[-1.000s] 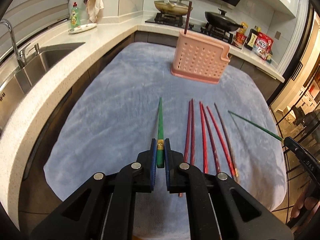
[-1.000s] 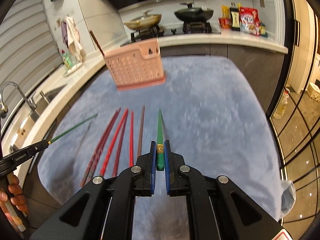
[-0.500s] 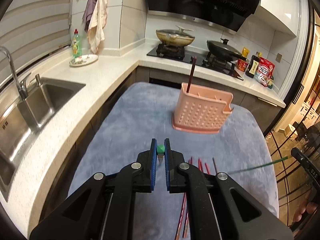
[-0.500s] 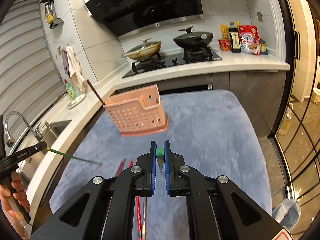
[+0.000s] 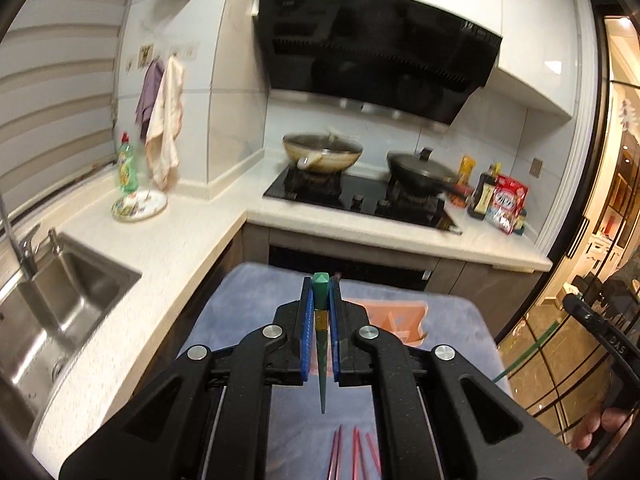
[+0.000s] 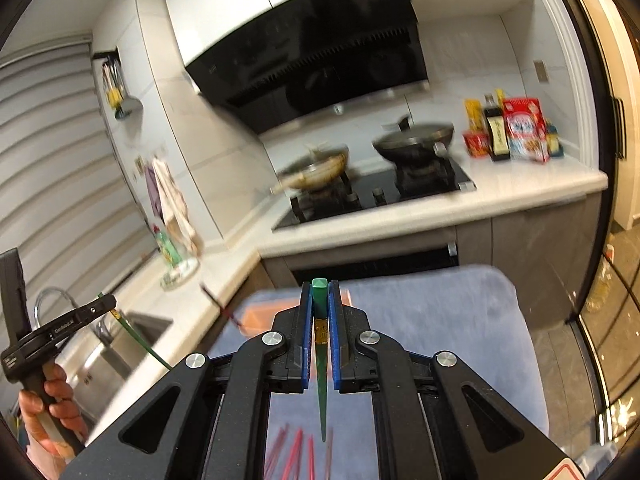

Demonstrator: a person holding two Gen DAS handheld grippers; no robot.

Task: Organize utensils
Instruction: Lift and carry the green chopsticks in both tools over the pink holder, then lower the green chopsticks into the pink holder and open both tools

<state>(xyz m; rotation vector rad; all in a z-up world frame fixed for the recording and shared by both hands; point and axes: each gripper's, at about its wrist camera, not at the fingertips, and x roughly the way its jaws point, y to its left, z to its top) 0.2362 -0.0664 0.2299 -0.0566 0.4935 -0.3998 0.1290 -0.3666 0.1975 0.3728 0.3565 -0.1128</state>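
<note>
Now each green chopstick is pinched upright, tip down: one (image 5: 321,332) in the clamped left gripper (image 5: 321,300), the other (image 6: 320,344) in the clamped right gripper (image 6: 319,300). Red chopsticks (image 5: 352,456) lie near on the blue cloth (image 5: 248,304); the pink basket (image 5: 400,316) stands farther off.

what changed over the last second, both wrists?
Both grippers lifted off the blue towel and tilted up. The left gripper and right gripper each carried a green chopstick from lying flat to hanging tip-down, and the pink basket now sits close below. Unchanged: both grips stay shut, and the red chopsticks remain on the towel.
</note>
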